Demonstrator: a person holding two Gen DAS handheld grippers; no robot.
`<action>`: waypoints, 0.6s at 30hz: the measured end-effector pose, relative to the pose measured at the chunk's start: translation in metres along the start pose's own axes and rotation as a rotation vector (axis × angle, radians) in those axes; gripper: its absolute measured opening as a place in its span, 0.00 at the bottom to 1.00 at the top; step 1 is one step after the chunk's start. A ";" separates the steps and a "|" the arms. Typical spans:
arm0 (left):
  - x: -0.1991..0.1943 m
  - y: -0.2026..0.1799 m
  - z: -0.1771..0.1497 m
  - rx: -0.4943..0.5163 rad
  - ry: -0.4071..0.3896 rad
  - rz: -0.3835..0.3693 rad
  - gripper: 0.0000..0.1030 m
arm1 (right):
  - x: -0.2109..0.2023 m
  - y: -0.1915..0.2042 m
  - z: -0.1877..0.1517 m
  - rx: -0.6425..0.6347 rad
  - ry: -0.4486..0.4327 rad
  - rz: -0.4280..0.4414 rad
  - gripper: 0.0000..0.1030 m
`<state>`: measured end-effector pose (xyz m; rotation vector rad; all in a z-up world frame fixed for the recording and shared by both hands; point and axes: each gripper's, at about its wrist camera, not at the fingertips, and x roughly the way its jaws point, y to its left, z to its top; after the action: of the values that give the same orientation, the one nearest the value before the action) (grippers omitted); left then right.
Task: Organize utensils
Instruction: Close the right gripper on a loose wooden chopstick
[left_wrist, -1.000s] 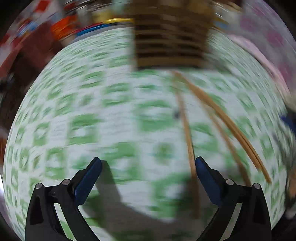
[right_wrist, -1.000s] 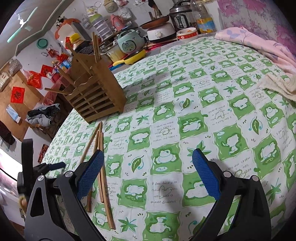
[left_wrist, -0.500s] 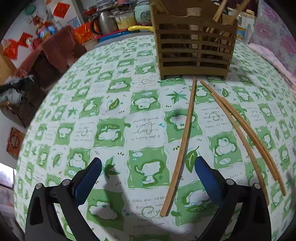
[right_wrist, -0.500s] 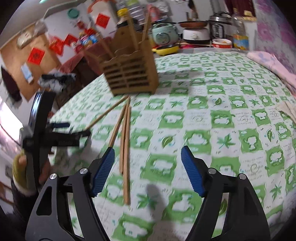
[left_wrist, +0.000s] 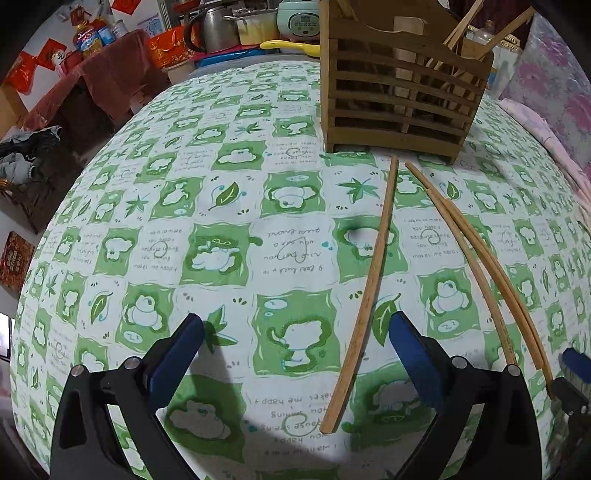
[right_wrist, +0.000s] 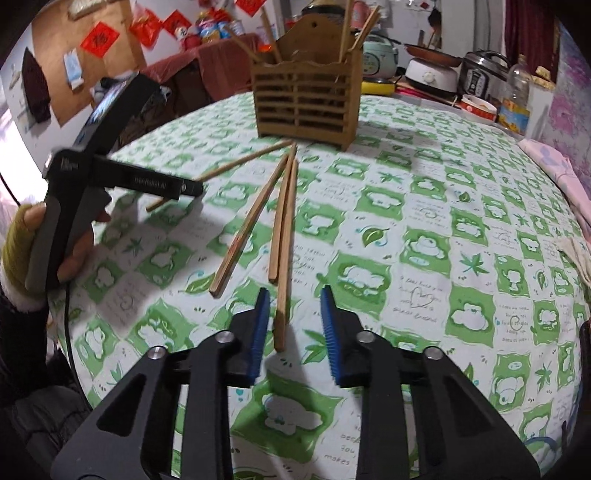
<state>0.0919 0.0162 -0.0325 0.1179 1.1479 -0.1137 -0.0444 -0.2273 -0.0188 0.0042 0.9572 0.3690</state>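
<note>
Several bamboo chopsticks lie on the green-and-white tablecloth in front of a slatted wooden holder, which has more chopsticks standing in it. My right gripper is closing around the near end of the longest chopstick. A gap still shows between the stick and each blue pad. My left gripper is open just above the cloth. A single chopstick runs between its fingers, close to the right pad without touching it. Two more chopsticks lie to the right of it.
A gloved hand holds the left tool at the table's left edge. Pots, a rice cooker and a bottle crowd the far side. Pink fabric lies on the right. The round table drops off to the left.
My right gripper has rolled upright, swung over to the loose chopsticks and narrowed its jaws around one. The left view went from blurred to steady, now slightly closer to the single chopstick.
</note>
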 end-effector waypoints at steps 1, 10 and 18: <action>0.000 0.000 0.000 0.001 -0.001 0.002 0.96 | 0.002 0.002 0.000 -0.007 0.010 -0.005 0.18; 0.000 0.000 -0.001 0.001 -0.001 0.002 0.96 | 0.006 -0.029 0.003 0.158 0.004 -0.032 0.06; -0.002 -0.002 -0.001 0.017 0.000 0.011 0.96 | 0.004 -0.025 0.003 0.140 -0.012 -0.024 0.11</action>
<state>0.0895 0.0142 -0.0314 0.1396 1.1465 -0.1141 -0.0321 -0.2494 -0.0245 0.1221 0.9684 0.2792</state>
